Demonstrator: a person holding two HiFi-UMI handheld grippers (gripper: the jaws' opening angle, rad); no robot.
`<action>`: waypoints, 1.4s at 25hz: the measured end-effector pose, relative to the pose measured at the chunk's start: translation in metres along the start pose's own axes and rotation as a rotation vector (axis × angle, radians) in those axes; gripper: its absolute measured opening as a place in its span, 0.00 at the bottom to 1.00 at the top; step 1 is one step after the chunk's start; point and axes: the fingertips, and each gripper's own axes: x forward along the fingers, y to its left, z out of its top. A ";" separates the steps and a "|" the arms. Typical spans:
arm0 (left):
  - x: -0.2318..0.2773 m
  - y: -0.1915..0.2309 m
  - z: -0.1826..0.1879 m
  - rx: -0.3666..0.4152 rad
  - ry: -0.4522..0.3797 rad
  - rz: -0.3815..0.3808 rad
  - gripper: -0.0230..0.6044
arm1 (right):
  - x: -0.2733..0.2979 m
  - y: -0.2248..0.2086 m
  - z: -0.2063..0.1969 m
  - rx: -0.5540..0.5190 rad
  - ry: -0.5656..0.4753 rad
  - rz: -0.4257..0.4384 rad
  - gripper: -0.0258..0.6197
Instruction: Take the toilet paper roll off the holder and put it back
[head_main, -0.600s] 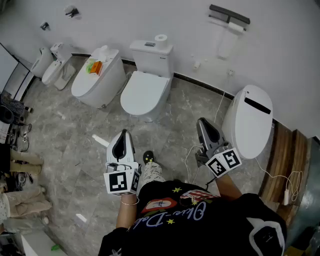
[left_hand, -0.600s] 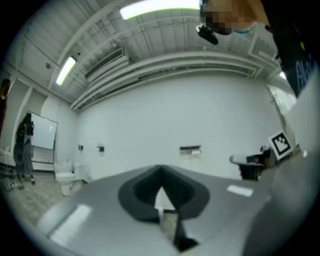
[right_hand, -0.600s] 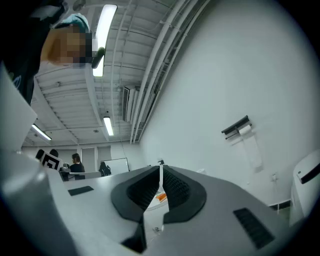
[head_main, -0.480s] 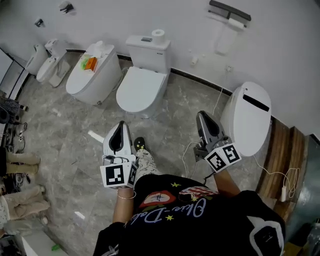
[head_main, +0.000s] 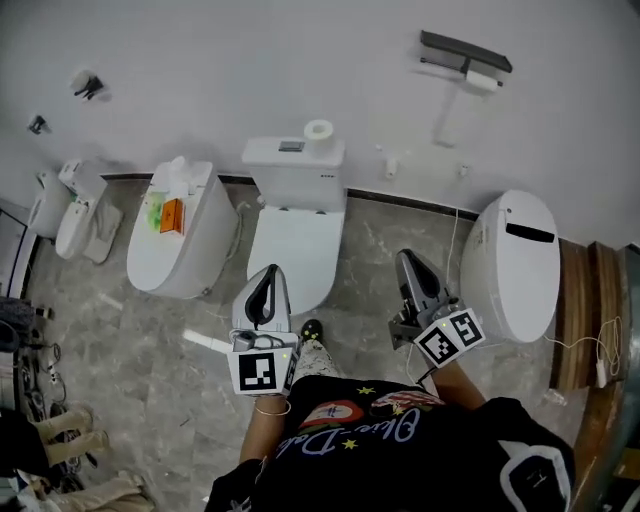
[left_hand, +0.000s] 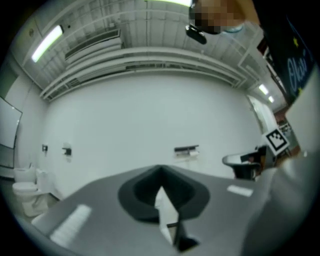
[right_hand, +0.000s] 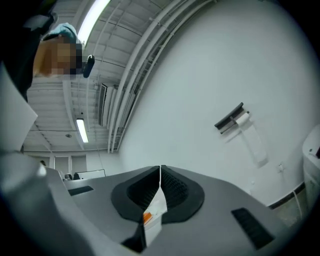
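Note:
High on the white wall hangs a dark holder (head_main: 465, 52) with the toilet paper roll (head_main: 481, 80) on it; a sheet (head_main: 450, 105) trails down from the roll. Both grippers are held low, far short of the holder. My left gripper (head_main: 268, 272) is shut and empty above the front of the middle toilet (head_main: 290, 240). My right gripper (head_main: 405, 257) is also shut and empty, beside the right-hand toilet (head_main: 515, 265). The holder (left_hand: 186, 149) looks small and distant in the left gripper view, past the shut jaw tips (left_hand: 160, 170). In the right gripper view the roll (right_hand: 243, 119) lies up and right of the jaw tips (right_hand: 160, 167).
A spare roll (head_main: 320, 131) stands on the middle toilet's tank. A third toilet (head_main: 175, 235) with orange and green items is at the left, and urinals (head_main: 65, 215) beyond. A cable (head_main: 450, 240) runs along the floor. A wooden step (head_main: 590, 320) is at the right.
The view has swung up the wall and closer to it. Both grippers are now nearer the toilets, the left one over the middle toilet's front. Their jaws stay shut.

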 end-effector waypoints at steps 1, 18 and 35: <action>0.018 0.018 0.000 0.007 -0.009 -0.027 0.03 | 0.026 0.005 -0.001 -0.004 -0.017 0.000 0.06; 0.188 0.121 -0.028 -0.066 0.053 -0.283 0.03 | 0.243 -0.057 -0.086 -0.348 0.512 -0.047 0.07; 0.220 0.170 -0.081 -0.112 0.209 -0.179 0.03 | 0.410 -0.198 -0.209 -1.076 1.318 0.302 0.28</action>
